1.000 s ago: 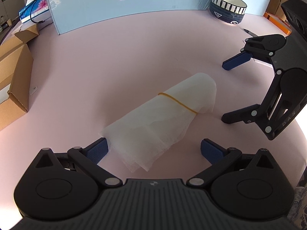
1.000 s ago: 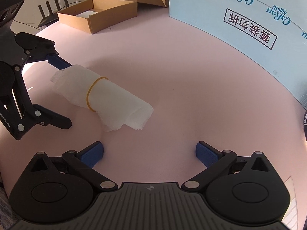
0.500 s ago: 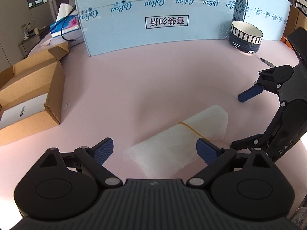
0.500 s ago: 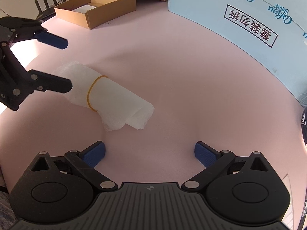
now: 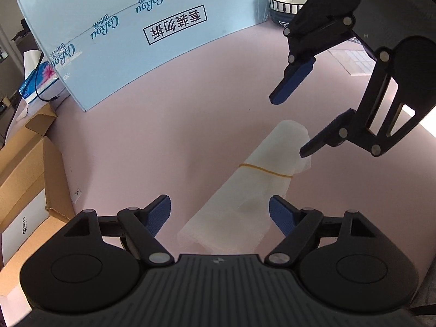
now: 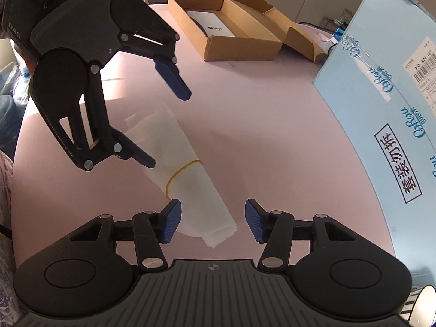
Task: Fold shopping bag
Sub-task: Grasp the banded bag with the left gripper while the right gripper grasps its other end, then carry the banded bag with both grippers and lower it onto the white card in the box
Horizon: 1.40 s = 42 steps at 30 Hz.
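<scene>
Change: both grippers have closed in over the bag since a second ago, one at each end; both sets of jaws are narrower than then.
Bag: white roll (image 5: 261,179) bound by a yellow band (image 5: 265,169), lying flat on the pink table (image 5: 169,125), well in from its edges; its layered open end (image 6: 215,234) points at the right wrist camera.
Left gripper (image 5: 220,212): jaws partly open and holding that width; the bag's wide end lies between the blue pads (image 5: 280,214), the right pad at the bag's edge, the left pad clear of it. No grip shows.
Right gripper (image 6: 212,219): jaws closing; the bag's end lies between the pads (image 6: 172,222), the left pad just at its side, the right pad apart. Not yet pinched.
Blue carton (image 5: 141,35): stands on edge along the table's far side.
Bowl (image 5: 286,2): striped, beside the carton's end at the far edge.
Cardboard box (image 6: 226,38): open, at the table's edge beyond the left gripper.
Tissue box (image 5: 38,81): off the table's corner, beside the carton.
</scene>
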{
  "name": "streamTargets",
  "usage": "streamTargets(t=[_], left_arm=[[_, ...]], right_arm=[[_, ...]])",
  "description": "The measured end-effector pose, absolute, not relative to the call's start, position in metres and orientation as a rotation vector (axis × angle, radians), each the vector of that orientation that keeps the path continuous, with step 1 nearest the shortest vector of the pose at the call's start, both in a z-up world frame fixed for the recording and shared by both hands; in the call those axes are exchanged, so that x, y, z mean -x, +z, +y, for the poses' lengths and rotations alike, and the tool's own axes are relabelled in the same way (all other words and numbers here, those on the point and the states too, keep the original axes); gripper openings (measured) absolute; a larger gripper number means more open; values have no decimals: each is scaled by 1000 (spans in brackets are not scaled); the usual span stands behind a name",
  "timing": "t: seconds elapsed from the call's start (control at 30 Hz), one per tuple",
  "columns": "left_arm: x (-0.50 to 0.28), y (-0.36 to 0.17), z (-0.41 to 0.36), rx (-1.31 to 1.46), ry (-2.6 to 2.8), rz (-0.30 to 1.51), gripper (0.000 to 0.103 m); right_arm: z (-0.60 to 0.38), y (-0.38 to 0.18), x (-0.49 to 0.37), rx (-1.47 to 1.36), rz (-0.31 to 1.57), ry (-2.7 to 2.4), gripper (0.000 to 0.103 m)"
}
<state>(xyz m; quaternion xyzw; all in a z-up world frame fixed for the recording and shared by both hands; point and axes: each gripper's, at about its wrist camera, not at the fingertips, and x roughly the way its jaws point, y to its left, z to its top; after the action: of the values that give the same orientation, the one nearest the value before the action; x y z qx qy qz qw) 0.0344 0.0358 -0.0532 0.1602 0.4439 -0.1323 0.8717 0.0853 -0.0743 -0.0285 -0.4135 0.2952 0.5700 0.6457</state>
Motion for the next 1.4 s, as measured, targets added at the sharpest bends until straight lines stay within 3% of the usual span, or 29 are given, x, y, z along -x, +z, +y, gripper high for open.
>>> streamTargets(t=[0.13, 0.27, 0.43, 0.73, 0.83, 0.97, 1.07, 1.4], left_arm=[[-38, -59, 41, -307, -294, 942, 77], [-43, -67, 48, -240, -299, 985, 62], [-47, -70, 54, -204, -323, 994, 60], [-56, -69, 64, -190, -363, 1026, 45], [-58, -68, 67, -177, -360, 1041, 39], [-59, -66, 71, -170, -355, 1078, 25], [-59, -62, 74, -171, -342, 1105, 16], [-48, -27, 122, -203, -397, 1052, 14]], right_arm=[[-69, -38, -90, 950, 709, 1308, 49], [-63, -46, -95, 966, 746, 1325, 49], [-60, -50, -100, 961, 777, 1343, 48], [-58, -51, -98, 968, 807, 1357, 35], [-58, -50, -93, 966, 809, 1347, 26], [-56, -49, -85, 962, 821, 1312, 11], [-52, -44, -77, 957, 826, 1298, 9], [-20, 0, -51, 869, 810, 1245, 9]])
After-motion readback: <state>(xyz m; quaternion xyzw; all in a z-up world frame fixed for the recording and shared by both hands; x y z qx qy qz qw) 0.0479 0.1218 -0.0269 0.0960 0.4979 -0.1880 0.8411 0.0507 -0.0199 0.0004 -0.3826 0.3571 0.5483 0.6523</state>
